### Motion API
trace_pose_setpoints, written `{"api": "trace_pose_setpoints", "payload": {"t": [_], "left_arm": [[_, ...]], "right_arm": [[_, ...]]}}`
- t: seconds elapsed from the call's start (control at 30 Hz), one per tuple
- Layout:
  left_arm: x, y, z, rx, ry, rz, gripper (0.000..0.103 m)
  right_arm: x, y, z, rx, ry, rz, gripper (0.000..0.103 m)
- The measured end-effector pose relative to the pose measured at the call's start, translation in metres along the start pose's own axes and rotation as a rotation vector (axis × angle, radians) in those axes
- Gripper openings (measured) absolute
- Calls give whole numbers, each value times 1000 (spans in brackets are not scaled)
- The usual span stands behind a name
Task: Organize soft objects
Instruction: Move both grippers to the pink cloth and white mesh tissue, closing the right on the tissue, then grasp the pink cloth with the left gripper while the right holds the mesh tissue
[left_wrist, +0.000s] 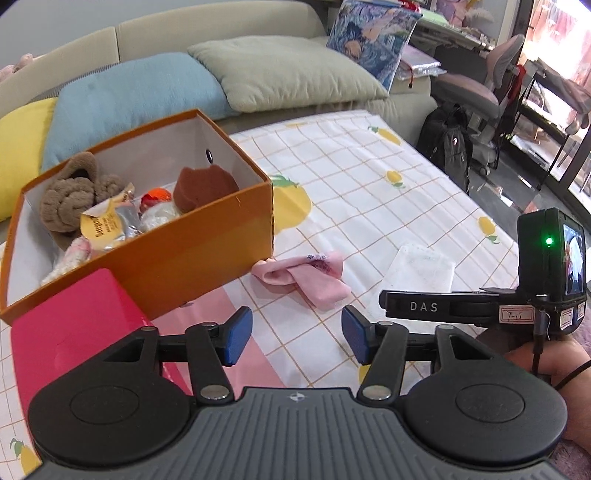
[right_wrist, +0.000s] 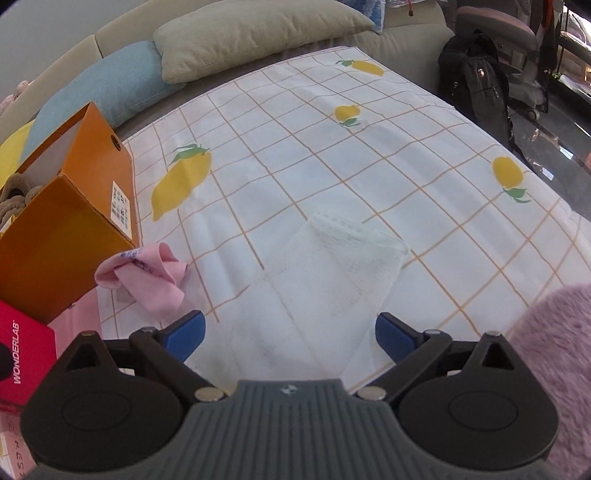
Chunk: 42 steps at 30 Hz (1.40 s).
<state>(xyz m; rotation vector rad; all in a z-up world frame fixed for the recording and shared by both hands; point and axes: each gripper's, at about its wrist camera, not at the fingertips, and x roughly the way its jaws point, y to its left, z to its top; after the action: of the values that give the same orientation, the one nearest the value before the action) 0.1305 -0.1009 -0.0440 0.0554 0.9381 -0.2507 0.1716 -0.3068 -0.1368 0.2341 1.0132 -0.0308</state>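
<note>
A pink sock (left_wrist: 306, 277) lies crumpled on the checked cloth beside the orange box (left_wrist: 192, 254); the right wrist view shows the same pink sock (right_wrist: 147, 280) at the left. A white sock (right_wrist: 332, 266) lies flat straight ahead of my right gripper (right_wrist: 291, 332), whose blue pads are spread wide over its near end without touching it. My left gripper (left_wrist: 295, 336) hovers open a short way in front of the pink sock, with nothing between its pads. The white sock (left_wrist: 421, 269) also shows to the right of the pink one. The box holds a brown plush toy (left_wrist: 74, 192) and several small items.
A red box (left_wrist: 74, 325) sits against the orange box's near side. Blue (left_wrist: 129, 96), yellow and grey-green (left_wrist: 280, 70) cushions line the sofa behind. A fluffy pink fabric (right_wrist: 554, 354) is at the right edge. A black backpack (right_wrist: 476, 85) stands on the floor beyond the cloth.
</note>
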Motion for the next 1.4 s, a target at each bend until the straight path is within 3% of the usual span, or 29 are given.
{"api": "trace_pose_setpoints", "payload": {"t": [0.3,0.47,0.53,0.67,0.73,0.8,0.83,1.07,1.4], "left_arm": [[24,-3,20,74,18,27,73],[36,-6,29,101,16,12,75],[41,-6,31,110,20,9,75],[53,-8,34,111,45,9,75],[58,-9,35,112,56,7,75],[64,-10,35,116,68,7,75],[67,-11,35,120,71,5,75],[84,-16,35,114,76,-8,80],[120,-24,38,174,110,45,80]], "right_arm": [[23,20,-6,-156,-7,3,97],[24,26,-8,-221,-29,1,89],[23,27,-8,-234,-43,-4,81],[21,27,-7,-261,-67,-9,51],[20,26,-6,-263,-73,17,22],[20,25,-5,-260,-62,61,4],[20,25,-4,-257,-54,77,0],[22,9,4,-150,-61,42,0],[23,10,4,-152,-66,57,0]]}}
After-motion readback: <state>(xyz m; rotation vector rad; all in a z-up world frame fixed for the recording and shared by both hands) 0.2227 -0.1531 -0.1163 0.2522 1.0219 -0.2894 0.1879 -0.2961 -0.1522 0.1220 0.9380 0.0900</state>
